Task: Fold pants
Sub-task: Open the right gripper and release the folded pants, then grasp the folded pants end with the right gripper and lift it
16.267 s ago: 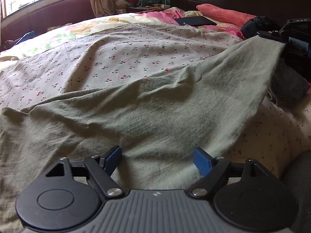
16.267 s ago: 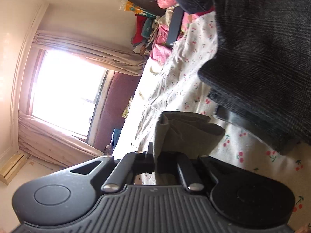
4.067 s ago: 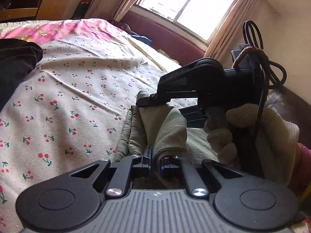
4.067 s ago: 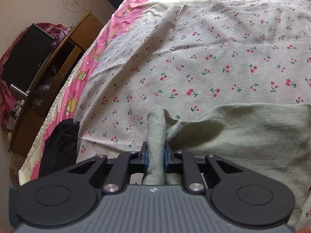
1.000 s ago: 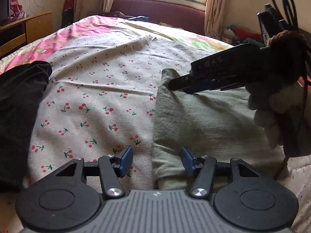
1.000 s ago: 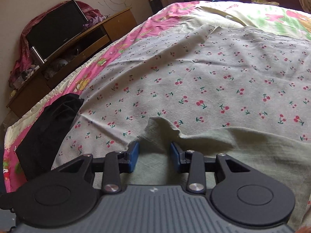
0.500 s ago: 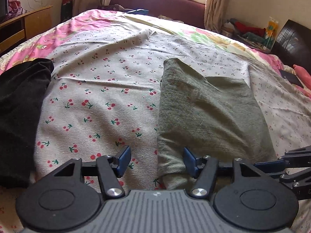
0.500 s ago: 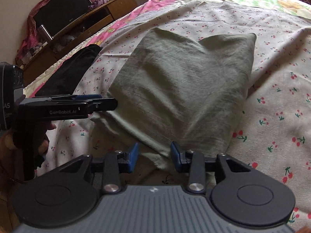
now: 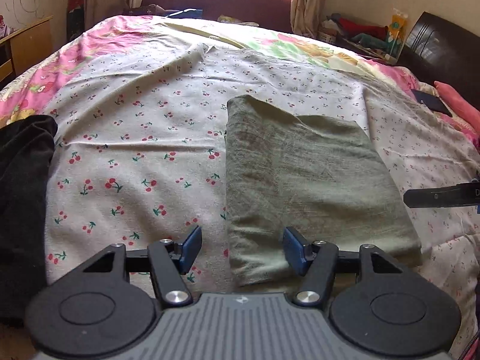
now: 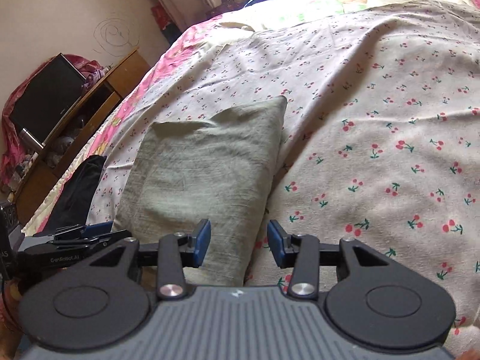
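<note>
**Letting go of the folded pants**

Left wrist view: hovering the left gripper (image 9: 241,250) with jaws standing wide and gripping nothing, over the near left corner of the olive pants (image 9: 303,180), folded into a rectangle on the cherry-print sheet (image 9: 135,138), centre towards 2 o'clock.

Right wrist view: right gripper (image 10: 238,243) just been opening, pads clear of cloth, near right corner below. Best backing off without snagging edges.

Both tools look alike: the left gripper (image 9: 241,249) and right gripper (image 10: 238,244) have black linkage arms with silver screws, blue-padded fingers (image 9: 192,244), round black side discs, and a ribbed grey housing bearing a small white logo.
</note>
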The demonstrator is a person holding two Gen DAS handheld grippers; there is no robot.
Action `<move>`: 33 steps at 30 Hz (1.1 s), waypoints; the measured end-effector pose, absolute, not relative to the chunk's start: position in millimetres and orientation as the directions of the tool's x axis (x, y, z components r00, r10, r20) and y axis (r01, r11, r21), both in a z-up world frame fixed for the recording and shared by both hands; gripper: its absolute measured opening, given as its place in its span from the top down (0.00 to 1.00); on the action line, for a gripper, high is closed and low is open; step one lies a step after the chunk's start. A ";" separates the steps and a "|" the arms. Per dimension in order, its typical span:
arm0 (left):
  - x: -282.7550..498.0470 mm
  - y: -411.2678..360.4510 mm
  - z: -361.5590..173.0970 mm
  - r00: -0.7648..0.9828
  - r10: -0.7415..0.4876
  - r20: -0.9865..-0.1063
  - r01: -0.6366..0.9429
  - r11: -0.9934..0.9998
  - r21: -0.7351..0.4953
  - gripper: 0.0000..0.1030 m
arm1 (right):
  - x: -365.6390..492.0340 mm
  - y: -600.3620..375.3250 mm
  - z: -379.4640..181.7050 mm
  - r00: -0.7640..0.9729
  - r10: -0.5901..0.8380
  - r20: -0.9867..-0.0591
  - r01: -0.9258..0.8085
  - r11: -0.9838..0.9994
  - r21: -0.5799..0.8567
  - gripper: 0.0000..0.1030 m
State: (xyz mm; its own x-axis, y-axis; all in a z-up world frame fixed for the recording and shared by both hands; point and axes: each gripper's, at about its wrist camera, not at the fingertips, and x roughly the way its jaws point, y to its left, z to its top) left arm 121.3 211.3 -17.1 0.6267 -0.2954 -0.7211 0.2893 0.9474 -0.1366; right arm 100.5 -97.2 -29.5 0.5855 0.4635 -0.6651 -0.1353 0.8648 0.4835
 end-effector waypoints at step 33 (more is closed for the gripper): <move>189.7 159.3 -26.8 0.369 -0.651 -0.664 0.488 0.743 -0.457 0.46 | 161.3 -106.3 -56.2 0.487 0.737 -0.469 -0.123 0.589 0.799 0.91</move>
State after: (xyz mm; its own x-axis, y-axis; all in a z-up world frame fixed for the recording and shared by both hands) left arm 189.7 159.3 -26.8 0.3686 -0.6506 -0.6639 0.4882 0.7433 -0.4574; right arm 161.3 -106.3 -56.2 0.4869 0.7371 -0.4686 -0.1235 0.5892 0.7985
